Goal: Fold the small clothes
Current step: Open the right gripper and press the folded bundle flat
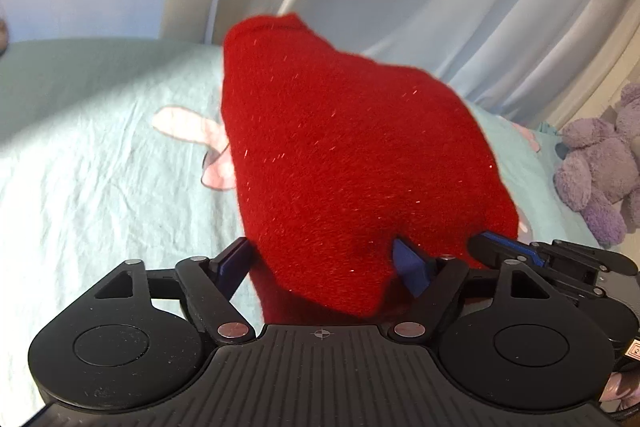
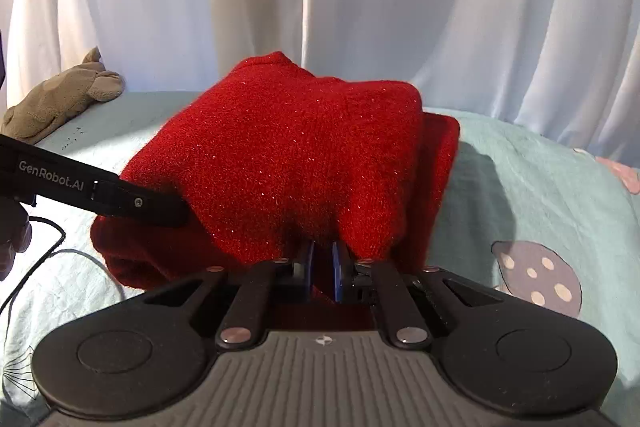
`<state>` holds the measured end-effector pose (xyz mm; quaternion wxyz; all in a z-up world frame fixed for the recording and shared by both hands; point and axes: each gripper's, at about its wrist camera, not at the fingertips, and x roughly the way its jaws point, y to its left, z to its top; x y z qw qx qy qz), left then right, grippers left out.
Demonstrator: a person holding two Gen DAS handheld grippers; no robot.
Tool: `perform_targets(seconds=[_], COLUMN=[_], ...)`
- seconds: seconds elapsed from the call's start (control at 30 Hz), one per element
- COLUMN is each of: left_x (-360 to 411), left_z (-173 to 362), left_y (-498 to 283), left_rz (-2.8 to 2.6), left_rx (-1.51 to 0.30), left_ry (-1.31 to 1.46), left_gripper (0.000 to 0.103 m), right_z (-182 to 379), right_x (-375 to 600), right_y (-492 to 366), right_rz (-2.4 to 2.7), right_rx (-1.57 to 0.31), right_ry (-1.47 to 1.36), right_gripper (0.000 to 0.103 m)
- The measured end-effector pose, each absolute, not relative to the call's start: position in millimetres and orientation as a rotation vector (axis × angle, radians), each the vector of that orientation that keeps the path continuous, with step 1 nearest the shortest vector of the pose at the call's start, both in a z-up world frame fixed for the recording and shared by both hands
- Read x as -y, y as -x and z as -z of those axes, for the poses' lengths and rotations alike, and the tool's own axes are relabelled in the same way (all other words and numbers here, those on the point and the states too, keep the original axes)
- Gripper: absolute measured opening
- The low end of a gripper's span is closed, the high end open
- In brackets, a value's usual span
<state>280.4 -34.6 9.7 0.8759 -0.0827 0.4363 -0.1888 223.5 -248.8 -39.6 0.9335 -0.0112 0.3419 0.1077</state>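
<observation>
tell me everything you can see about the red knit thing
The red knit garment is a fuzzy, deep red fabric flecked with glittery threads. It is bunched and lifted in a rounded heap above the pale green bedsheet, with a folded layer showing along its right edge. The right claw is shut on its near edge. The left claw stands wide, with fabric lying between its fingers. What kind of garment it is cannot be told.
</observation>
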Motion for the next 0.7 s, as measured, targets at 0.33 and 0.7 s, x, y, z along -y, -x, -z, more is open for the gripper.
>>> perform_targets(seconds=[0.33, 0.7], left_x=[38, 47], left_z=[-9, 10], left_y=[-315, -323], left_rz=[0.296, 0.315], left_rx=[-0.874, -0.86], left_ry=[0.124, 0.15], left_gripper=[0.082, 0.09], right_z=[3, 50], right_x=[230, 230], right_y=[-256, -272], right_rz=[-0.19, -0.175], right_rx=[-0.558, -0.508], right_ry=[0.088, 0.291], right_gripper=[0.006, 0.006])
